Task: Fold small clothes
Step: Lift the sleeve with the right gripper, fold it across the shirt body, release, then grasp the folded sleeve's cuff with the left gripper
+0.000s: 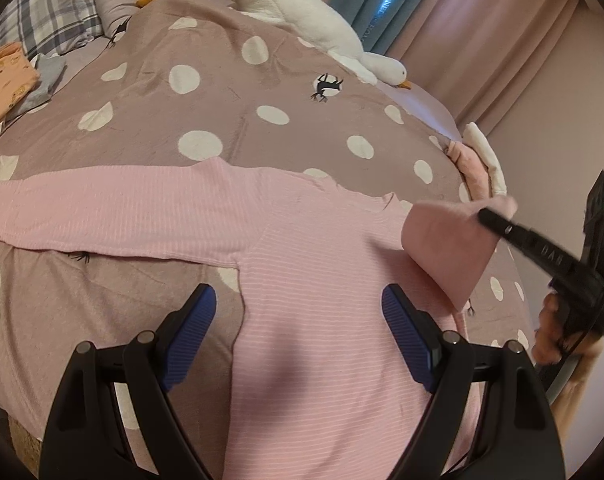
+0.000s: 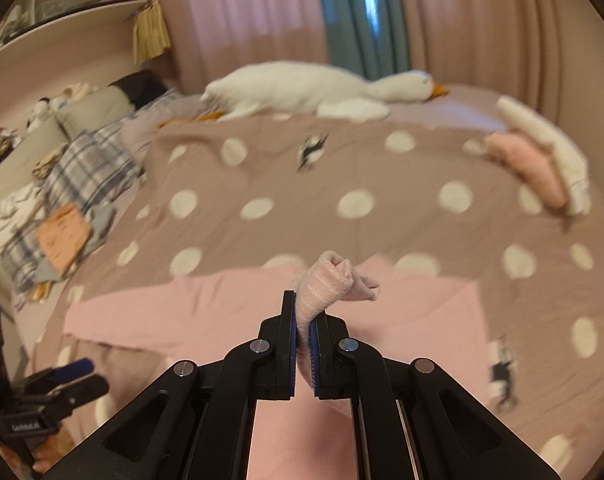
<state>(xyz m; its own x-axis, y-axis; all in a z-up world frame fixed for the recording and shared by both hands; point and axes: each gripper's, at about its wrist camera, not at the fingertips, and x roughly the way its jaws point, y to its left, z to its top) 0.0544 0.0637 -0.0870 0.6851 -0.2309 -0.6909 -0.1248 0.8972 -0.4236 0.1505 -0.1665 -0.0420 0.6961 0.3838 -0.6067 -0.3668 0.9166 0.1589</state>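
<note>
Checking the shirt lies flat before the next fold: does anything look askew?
Yes. The pink shirt's right sleeve is lifted and bunched in the shut right hand-held gripper; the other sleeve lies flat.

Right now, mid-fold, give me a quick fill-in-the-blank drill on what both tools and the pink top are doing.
The right tool is shut on the pink ribbed top's ____.
The left tool hovers ____ above the top's body.
The top's other sleeve lies ____ on the spotted mauve duvet.
A white plush ____ lies by the curtains.

Missing: sleeve; open; flat; goose
</note>
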